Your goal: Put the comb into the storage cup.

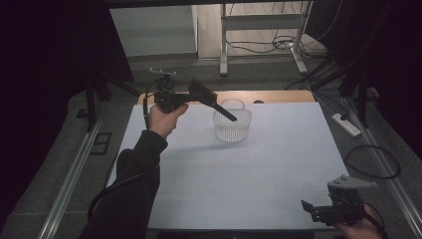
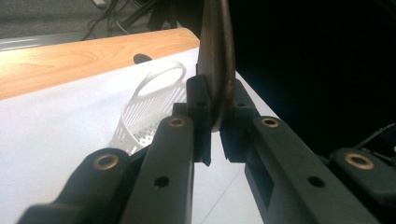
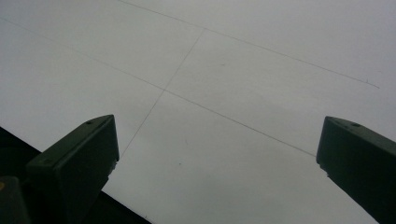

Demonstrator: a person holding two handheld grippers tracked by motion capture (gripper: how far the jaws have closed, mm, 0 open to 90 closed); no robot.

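My left gripper [image 1: 190, 97] is held up over the far left of the white table [image 1: 239, 184], shut on a dark flat utensil [image 1: 201, 91]. The utensil's thin handle slants down over the rim of a white perforated basket [image 1: 232, 124]. In the left gripper view the jaws [image 2: 215, 116] pinch the utensil [image 2: 215, 46] edge-on, and the basket [image 2: 144, 116] lies tilted behind them. At the table's near right corner my right gripper [image 1: 311, 209] is open. Its jaws [image 3: 217, 140] stand wide apart over the bare white surface [image 3: 210, 70], with nothing between them.
A wooden table edge [image 1: 268, 95] runs along the back of the white sheet. On the floor to the right lie a power strip [image 1: 346, 124] and a looped cable [image 1: 373, 162]. A metal rail [image 1: 69, 179] runs along the left side.
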